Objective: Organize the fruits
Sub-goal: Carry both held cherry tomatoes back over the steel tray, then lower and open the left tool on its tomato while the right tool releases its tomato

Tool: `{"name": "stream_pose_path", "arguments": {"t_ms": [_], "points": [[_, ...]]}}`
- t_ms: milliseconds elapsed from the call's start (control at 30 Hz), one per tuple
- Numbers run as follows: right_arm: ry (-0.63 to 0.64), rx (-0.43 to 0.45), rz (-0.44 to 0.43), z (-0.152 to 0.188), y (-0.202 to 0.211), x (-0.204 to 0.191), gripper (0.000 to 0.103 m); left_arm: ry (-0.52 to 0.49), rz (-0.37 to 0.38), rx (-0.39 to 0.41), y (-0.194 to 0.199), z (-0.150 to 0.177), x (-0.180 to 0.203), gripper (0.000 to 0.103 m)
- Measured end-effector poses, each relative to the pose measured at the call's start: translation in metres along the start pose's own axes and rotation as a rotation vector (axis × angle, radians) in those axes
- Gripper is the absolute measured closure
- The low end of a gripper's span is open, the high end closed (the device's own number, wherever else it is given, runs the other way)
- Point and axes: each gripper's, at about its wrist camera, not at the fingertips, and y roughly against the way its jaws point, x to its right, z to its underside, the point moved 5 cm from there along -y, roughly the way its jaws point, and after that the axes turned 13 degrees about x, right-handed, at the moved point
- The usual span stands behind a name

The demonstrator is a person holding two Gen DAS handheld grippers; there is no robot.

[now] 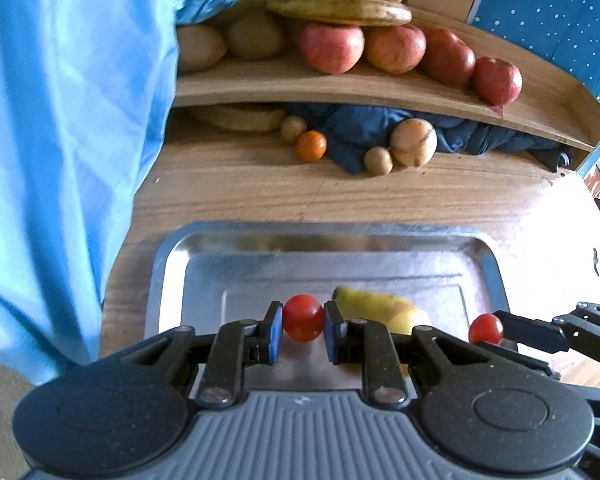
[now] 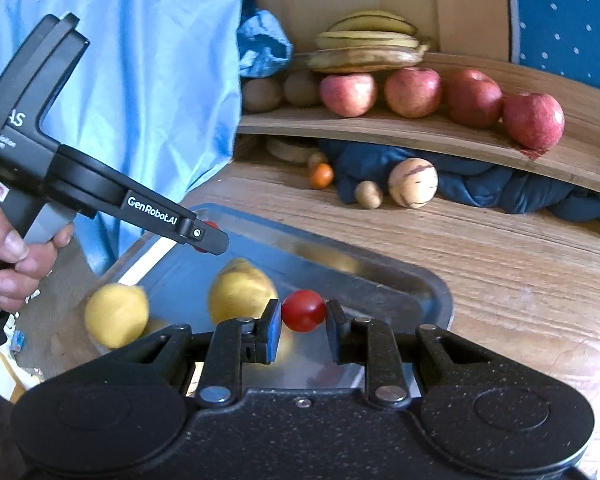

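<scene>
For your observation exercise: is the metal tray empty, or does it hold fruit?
Not empty. In the right wrist view, two yellow fruits lie in the metal tray. The cherry tomatoes are held in the fingers, above it.

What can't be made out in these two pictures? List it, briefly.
- Left view: the yellow fruit on the tray is blurred and half hidden by the left gripper.
- Both views: under the shelf, a pale flat thing lies in shadow.
- Right view: the left gripper's tomato barely shows behind a finger.
</scene>
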Motion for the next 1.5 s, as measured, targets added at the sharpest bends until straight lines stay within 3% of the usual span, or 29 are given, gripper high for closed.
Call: {"name": "stream_pose_path", "arguments": {"t_ms": [600, 1333, 1500], "points": [[0.030, -0.068, 0.001, 0.032, 0.010, -0.046, 0.078, -0.037, 0.046, -0.044, 0.004, 0.024, -0.011, 0.080], [0.061, -0.143, 0.027, 0.050, 0.004, -0.059, 0.078, -0.097, 0.063, -0.082, -0.002, 0.031, 0.000, 0.079], [0.078, -0.137, 0.045, 0.050, 0.010, -0.058, 0.076, -0.115, 0.073, -0.069, 0.006, 0.030, 0.005, 0.072]]}}
